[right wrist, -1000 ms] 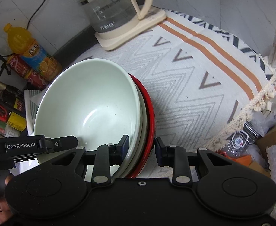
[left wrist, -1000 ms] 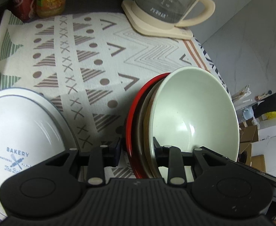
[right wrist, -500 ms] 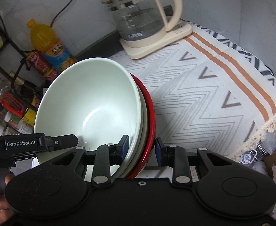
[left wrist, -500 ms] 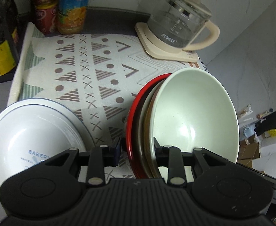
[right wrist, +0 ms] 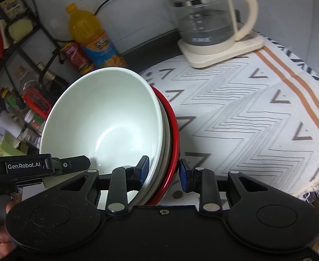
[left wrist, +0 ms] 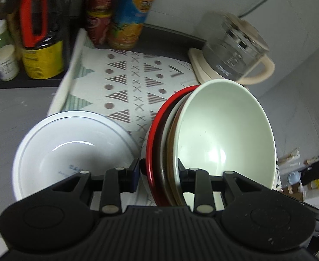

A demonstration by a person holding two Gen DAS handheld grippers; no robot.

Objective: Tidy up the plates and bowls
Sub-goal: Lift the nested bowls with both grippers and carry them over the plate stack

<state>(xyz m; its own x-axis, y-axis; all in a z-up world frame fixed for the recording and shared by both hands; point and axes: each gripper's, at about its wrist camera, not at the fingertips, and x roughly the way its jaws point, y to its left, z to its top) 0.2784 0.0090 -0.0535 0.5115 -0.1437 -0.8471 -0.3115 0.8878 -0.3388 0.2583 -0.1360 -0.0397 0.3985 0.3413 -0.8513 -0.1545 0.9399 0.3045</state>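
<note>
Crockery in hand is a nested stack (left wrist: pixel 202 143): pale green bowl (right wrist: pixel 107 126) innermost, red plate (left wrist: pixel 152 143) outermost, raised above the patterned cloth (right wrist: pixel 246 119) on the worktop. Left gripper (left wrist: pixel 158 170) and right gripper (right wrist: pixel 163 170) each have narrow-set jaws clamped across opposite rims. Only the left wrist view shows the white bowl (left wrist: pixel 72 143), resting just left of the stack; the right view shows the kettle (right wrist: pixel 209 17) well beyond.

text: "GenRobot.AI" | on: left gripper (right wrist: pixel 37 167) body (right wrist view) | other labels: blurred
</note>
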